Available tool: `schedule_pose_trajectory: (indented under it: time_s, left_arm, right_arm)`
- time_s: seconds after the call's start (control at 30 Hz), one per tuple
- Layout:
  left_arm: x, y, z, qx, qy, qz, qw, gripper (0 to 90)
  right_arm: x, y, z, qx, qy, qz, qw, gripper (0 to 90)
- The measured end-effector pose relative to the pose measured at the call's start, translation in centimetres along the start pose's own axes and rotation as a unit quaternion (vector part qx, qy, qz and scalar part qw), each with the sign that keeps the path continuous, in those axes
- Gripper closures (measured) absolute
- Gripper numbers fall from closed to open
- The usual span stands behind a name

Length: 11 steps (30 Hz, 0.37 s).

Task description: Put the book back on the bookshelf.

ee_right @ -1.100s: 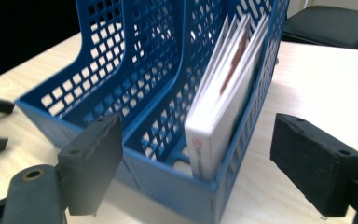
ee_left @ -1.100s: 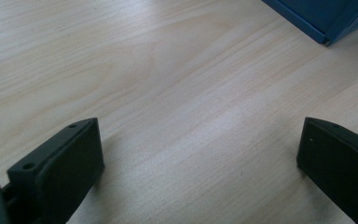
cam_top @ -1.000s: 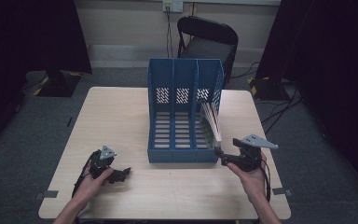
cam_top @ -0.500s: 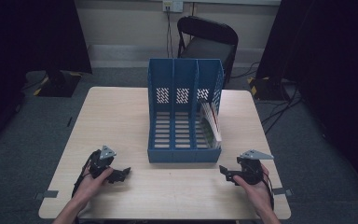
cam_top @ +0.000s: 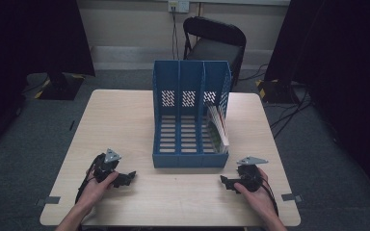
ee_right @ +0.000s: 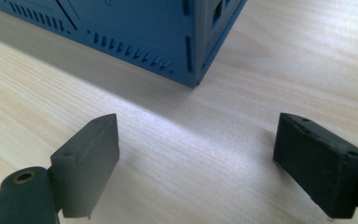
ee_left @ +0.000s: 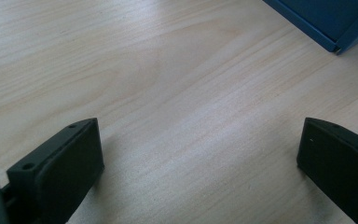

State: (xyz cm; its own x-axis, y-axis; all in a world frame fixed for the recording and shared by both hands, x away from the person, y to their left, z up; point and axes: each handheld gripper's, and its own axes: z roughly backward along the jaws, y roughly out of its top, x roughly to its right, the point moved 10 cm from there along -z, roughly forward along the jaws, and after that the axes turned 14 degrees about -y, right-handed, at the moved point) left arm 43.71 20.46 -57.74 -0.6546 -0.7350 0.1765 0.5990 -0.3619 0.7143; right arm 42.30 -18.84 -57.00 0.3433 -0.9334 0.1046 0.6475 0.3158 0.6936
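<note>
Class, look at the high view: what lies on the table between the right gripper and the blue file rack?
Nothing: between the right gripper and the blue file rack the high view shows only bare table.

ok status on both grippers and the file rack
Left gripper and right gripper open, empty, low over the table. Papers in the rack's right slot. Nothing in the way.

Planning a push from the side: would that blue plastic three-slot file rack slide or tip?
The blue plastic file rack probably slides: its base looks long. Perforated walls suggest lightness. The papers leaning in its right slot may shift.
</note>
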Motion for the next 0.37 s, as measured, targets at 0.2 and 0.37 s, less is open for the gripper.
schedule_pose_trajectory:
  time_s: [0.2, 0.37]
  left_arm:
    - [0.0, 0.02, -0.02, 0.0, -0.002, -0.001, 1.0, 0.0]
    - [0.0, 0.02, -0.02, 0.0, -0.002, 0.0, 1.0, 0.0]
  right_arm:
    - [-0.37, -0.36, -0.14, 0.036, -0.02, 0.028, 0.9988, 13.1]
    - [-0.37, -0.47, -0.01, 0.034, -0.03, 0.018, 0.9988, 13.0]
